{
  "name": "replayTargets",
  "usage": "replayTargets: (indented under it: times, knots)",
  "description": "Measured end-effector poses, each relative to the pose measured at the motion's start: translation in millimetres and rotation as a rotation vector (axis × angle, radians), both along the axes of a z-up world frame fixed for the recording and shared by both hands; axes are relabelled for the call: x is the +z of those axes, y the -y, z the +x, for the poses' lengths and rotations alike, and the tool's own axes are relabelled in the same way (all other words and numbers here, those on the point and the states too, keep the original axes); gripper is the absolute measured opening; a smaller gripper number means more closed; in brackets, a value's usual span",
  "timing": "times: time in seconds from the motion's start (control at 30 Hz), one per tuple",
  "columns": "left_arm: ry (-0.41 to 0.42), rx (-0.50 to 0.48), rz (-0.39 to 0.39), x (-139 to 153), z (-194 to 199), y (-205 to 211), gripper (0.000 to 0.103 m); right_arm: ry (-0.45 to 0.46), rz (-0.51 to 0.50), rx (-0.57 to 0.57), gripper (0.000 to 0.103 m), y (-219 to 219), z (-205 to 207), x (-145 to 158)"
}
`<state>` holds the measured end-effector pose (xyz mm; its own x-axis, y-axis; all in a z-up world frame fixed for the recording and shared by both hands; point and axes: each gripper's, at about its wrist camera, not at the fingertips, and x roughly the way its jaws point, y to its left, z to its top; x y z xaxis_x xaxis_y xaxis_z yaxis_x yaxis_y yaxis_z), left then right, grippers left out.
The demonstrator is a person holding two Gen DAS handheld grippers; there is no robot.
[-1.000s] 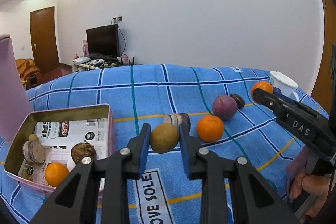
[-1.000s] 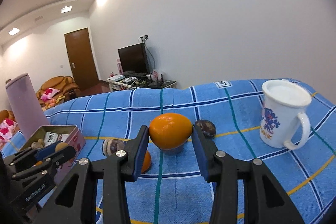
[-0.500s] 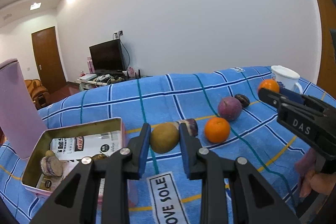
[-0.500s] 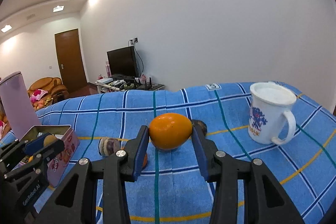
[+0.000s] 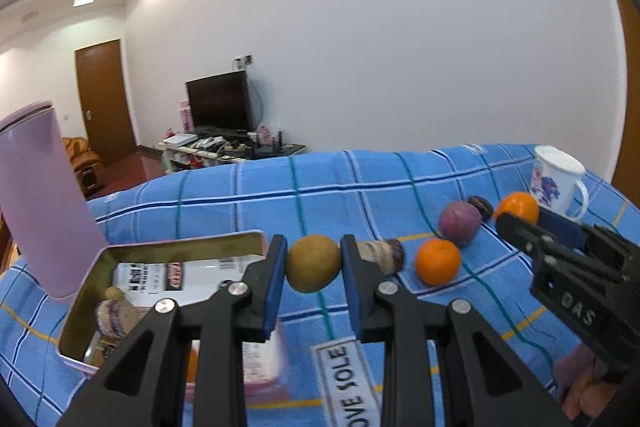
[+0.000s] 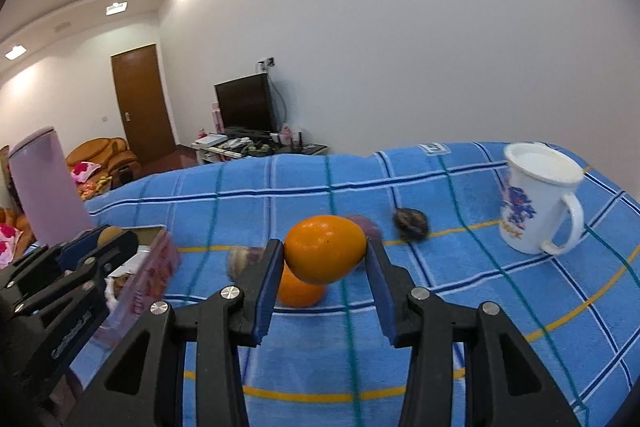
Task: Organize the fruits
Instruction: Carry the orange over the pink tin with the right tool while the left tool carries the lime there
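With both tongs loaded, I judge myself to be in the carrying step — fruit lifted, not yet delivered. My left gripper (image 5: 313, 263) is clamped on a brownish-green fruit (image 5: 313, 263), which hangs just beside the near corner of the tin box (image 5: 182, 242). My right gripper (image 6: 325, 254) is clamped on an orange (image 6: 325, 254), held above the blue checked cloth (image 6: 460, 307) with another orange (image 6: 298, 289) lying under it. Next, I think, each fruit must travel over the tin's rim and come down gently before I let go — round fruit rolls. Inside the tin I see printed packets (image 5: 168, 273), a pale ringed fruit (image 5: 114, 317) and a small brown one; more is hidden behind my fingers. A purple fruit (image 5: 459, 223), a dark one (image 5: 480, 206) and a white mug (image 5: 558, 183) wait on the cloth.
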<state>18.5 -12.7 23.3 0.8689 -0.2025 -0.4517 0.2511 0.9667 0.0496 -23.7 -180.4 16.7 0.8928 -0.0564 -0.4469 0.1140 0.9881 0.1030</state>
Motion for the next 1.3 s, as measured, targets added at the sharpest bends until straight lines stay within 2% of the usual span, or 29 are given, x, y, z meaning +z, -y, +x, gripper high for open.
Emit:
replayTargets:
  times: [0.23,0.63,1.1,1.3]
  knots:
    - [-0.012,0.058,-0.02,7,12,-25,0.029,0.007,0.006,0.058,0.044,-34,6,5]
    - [-0.005,0.144,0.038,3,29,-72,0.029,0.007,0.045,0.133,0.044,-82,27,8]
    - [-0.051,0.251,0.006,-3,52,-132,0.029,-0.004,0.065,0.231,0.044,-147,56,7]
    - [-0.091,0.287,0.025,-13,65,-142,0.029,-0.02,0.081,0.248,0.044,-168,73,1]
